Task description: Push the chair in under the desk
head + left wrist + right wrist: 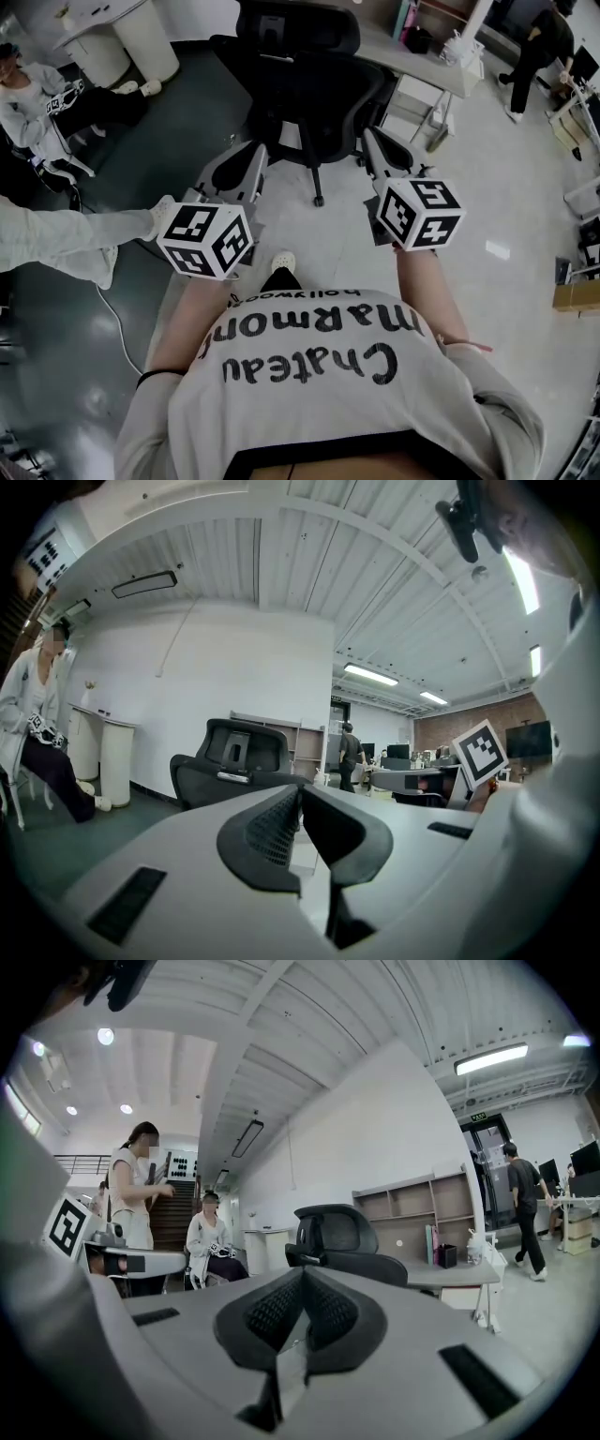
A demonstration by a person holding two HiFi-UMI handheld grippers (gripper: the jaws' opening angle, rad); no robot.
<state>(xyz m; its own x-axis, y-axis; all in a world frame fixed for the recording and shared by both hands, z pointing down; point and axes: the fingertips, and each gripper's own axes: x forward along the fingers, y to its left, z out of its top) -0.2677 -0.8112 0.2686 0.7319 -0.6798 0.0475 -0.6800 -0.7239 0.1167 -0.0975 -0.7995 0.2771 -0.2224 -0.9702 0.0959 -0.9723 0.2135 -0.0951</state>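
The pale floor (506,197) spread out ahead, turning dark towards 9 o'clock. At 1 o'clock in the head view stood the light desk (427,58), and the right gripper view showed its top (455,1277) reaching out to the right behind the chair. The black chair (300,89) stood at 12 o'clock, just in front of the desk's near end, with its back and headrest turned towards the person holding the grippers.

The left gripper (255,159) pointed at the chair from 7 o'clock and the right gripper (375,148) from 5 o'clock, so the chair lay ahead of and between their tips. Both were apart from it. In each gripper view the chair (234,761) (342,1241) rose beyond the jaw tips with a gap between.

The jaws of the left gripper (298,794) were pressed together on nothing, and those of the right gripper (302,1279) likewise. A seated person (42,103) was at 10 o'clock.
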